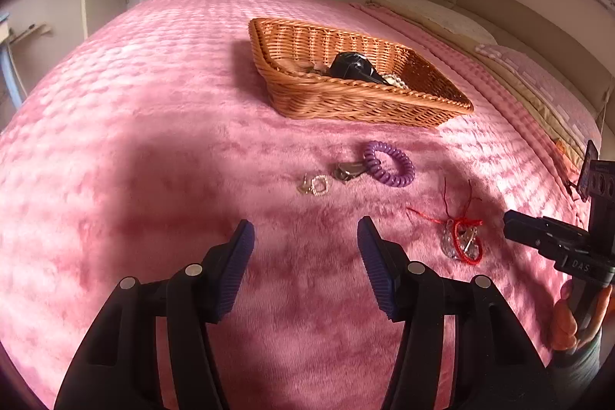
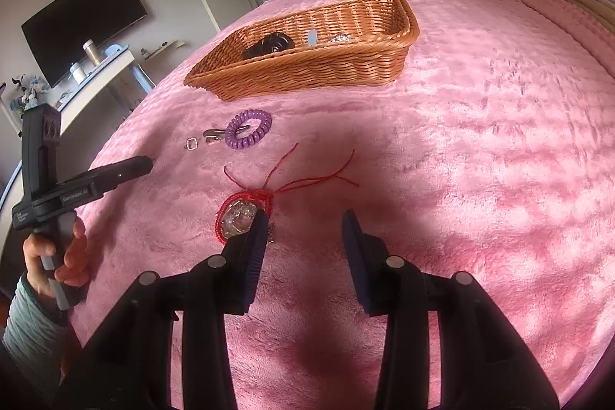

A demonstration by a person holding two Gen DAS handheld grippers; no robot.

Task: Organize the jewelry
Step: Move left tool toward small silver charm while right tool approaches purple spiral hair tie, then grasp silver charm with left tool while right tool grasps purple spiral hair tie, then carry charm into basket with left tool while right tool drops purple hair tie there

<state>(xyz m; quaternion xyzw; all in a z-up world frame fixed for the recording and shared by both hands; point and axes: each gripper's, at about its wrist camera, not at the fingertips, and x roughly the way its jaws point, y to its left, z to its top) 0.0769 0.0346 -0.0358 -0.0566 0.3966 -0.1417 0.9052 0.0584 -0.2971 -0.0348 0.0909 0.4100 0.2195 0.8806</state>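
Note:
On the pink blanket lie a purple coil band (image 1: 390, 164) (image 2: 248, 128), a metal clip (image 1: 348, 171) (image 2: 215, 137), a small square sparkly ring (image 1: 317, 185) (image 2: 192, 143) and a red cord bracelet with clear beads (image 1: 463, 241) (image 2: 238, 214). Behind them stands a wicker basket (image 1: 346, 95) (image 2: 300, 75) holding a black item (image 1: 351, 66) and other small pieces. My left gripper (image 1: 305, 229) is open and empty, short of the ring. My right gripper (image 2: 304, 218) is open too, its left finger just over the red bracelet's edge, nothing between the pads.
Pillows (image 1: 442, 18) and a headboard line the bed's right side. White wardrobes stand behind. A TV (image 2: 84, 22) and a side table (image 2: 103, 64) with jars are off the bed's left edge. A hand (image 2: 57, 256) holds the left gripper's handle.

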